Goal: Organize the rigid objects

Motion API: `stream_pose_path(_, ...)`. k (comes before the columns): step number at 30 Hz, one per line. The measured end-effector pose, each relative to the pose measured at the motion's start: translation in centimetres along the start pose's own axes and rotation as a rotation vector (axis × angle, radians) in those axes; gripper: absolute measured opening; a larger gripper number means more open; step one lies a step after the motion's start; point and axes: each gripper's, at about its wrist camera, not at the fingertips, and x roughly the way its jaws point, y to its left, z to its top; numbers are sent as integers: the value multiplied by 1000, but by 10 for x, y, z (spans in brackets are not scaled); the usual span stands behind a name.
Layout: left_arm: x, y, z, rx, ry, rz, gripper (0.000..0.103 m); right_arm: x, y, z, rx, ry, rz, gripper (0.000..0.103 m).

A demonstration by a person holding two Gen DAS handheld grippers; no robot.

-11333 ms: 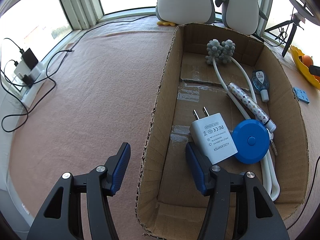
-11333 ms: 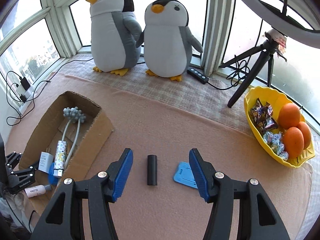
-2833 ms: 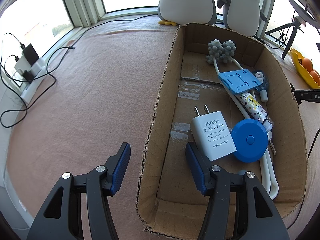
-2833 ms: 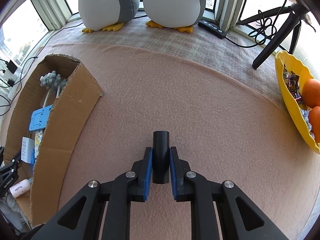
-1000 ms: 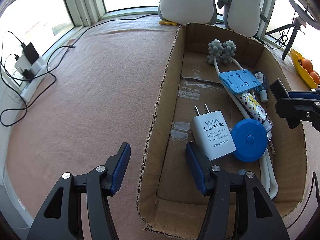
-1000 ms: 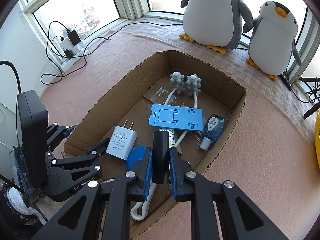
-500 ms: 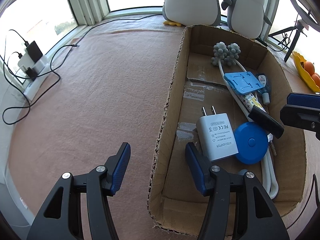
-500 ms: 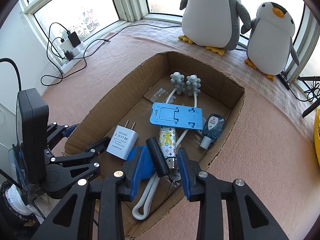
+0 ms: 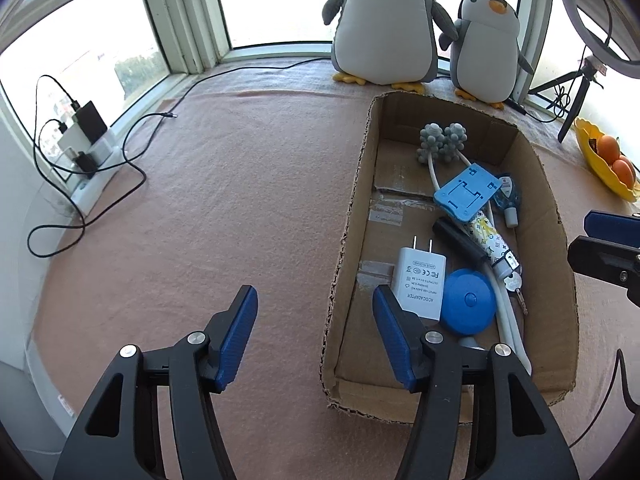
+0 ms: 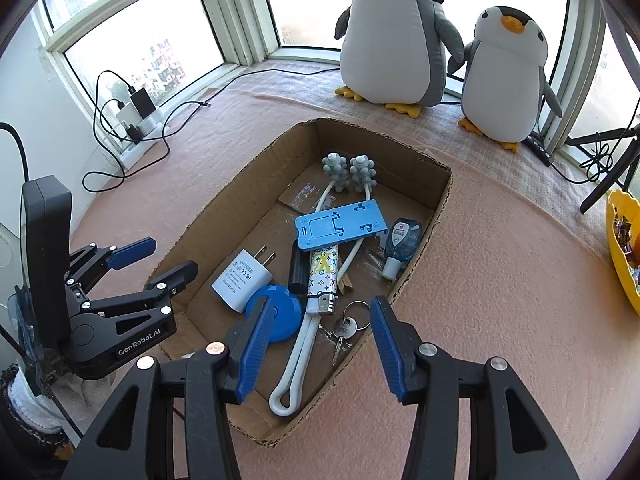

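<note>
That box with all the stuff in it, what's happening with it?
Someone is tidying small things into the cardboard box using two hand-held grippers. The right gripper hangs over the box; its jaws have just been opening and nothing is between them. The black cylinder now lies inside, between the white charger and the patterned lighter. The left gripper is open and holds nothing, its jaws either side of the box's wall.

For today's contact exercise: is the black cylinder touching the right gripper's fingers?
Apart. The right wrist view shows the black cylinder lying in the box, beyond the right gripper, whose fingers stand open.
</note>
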Motion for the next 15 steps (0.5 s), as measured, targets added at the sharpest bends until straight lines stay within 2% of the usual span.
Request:
stream_pose_path(4,-26,1,2,-3,-52,-10,68,-21,-3,-7,29,-54,-13,57)
stream_pose_path(9,-59,-4,7,-2,-123,-23,73,-48,-9,-16,65,-116,-30,59)
stream_pose_path(15,-90,-14,11,13,-179,-51,73,-79,-15,-25,94,-181,-80,65)
